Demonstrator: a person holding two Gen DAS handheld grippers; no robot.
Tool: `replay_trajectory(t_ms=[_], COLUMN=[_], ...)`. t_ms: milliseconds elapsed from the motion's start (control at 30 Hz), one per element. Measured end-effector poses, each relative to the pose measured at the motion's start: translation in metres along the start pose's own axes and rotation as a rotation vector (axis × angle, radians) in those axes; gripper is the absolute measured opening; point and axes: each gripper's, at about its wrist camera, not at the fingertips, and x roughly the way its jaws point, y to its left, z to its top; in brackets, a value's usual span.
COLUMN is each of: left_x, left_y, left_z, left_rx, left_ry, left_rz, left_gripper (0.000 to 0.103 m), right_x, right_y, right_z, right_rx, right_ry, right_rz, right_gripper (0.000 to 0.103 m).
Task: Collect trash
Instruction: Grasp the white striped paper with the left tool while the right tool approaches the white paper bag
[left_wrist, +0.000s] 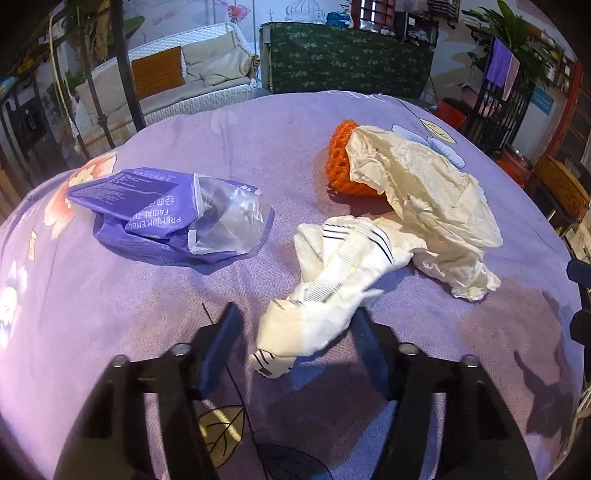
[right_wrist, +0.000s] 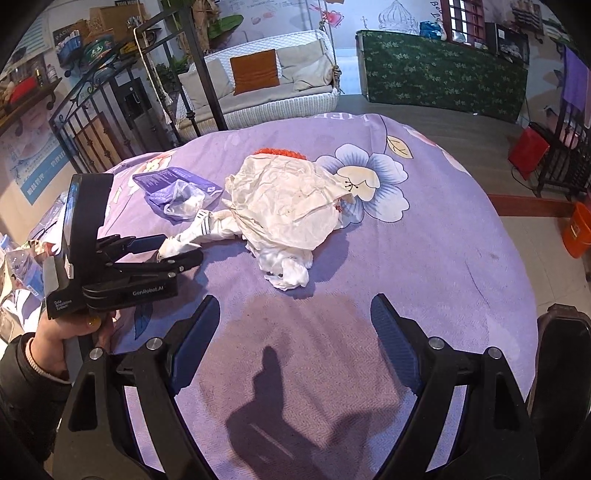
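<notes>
A crumpled white wrapper with black stripes (left_wrist: 332, 280) lies on the purple cloth, its near end between the fingers of my left gripper (left_wrist: 299, 332), which stands open around it. The right wrist view shows the left gripper (right_wrist: 177, 249) at that wrapper's end (right_wrist: 207, 229). A crumpled cream paper (left_wrist: 417, 184) covers an orange foam net (left_wrist: 341, 162). A purple tissue pack wrapper (left_wrist: 162, 214) lies to the left. My right gripper (right_wrist: 295, 325) is open and empty, hovering above bare cloth in front of the cream paper (right_wrist: 288, 199).
The round table has a purple flowered cloth (right_wrist: 424, 258). A white wicker sofa (right_wrist: 266, 85) and a green-covered counter (right_wrist: 443, 74) stand beyond it. A black metal rack (right_wrist: 103, 122) is at the left, red and orange bins (right_wrist: 578, 232) at the right.
</notes>
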Motion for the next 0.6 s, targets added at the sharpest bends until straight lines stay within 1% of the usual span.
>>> replay_trajectory(t_ms=[33, 100, 267, 433, 533, 600], left_x=[0.0, -0.004, -0.023, -0.049, -0.059, -0.063], left_y=[0.002, 0.002, 0.003, 0.002, 0.0, 0.0], left_z=[-0.001, -0.003, -0.01, -0.022, -0.029, -0.035], left_rx=[-0.009, -0.026, -0.057, -0.086, -0.113, -0.119], left_ry=[0.005, 0.003, -0.038, -0.094, -0.111, -0.116], left_rz=[-0.006, -0.014, -0.036, -0.057, -0.073, -0.07], left_gripper=[0.038, 0.036, 0.034, 0.034, 0.034, 0.034], right_x=[0.002, 0.004, 0.011, 0.019, 0.026, 0.032], right_y=[0.0, -0.001, 0.007, 0.019, 0.027, 0.033], right_z=[0.001, 0.002, 0.008, 0.018, 0.025, 0.029], right_rx=[0.002, 0.008, -0.021, -0.062, -0.084, -0.102], right_ry=[0.003, 0.008, 0.009, 0.009, 0.008, 0.01], right_rz=[0.0, 0.007, 0.011, 0.009, 0.008, 0.003], right_gripper=[0.083, 0.083, 0.083, 0.083, 0.083, 0.083])
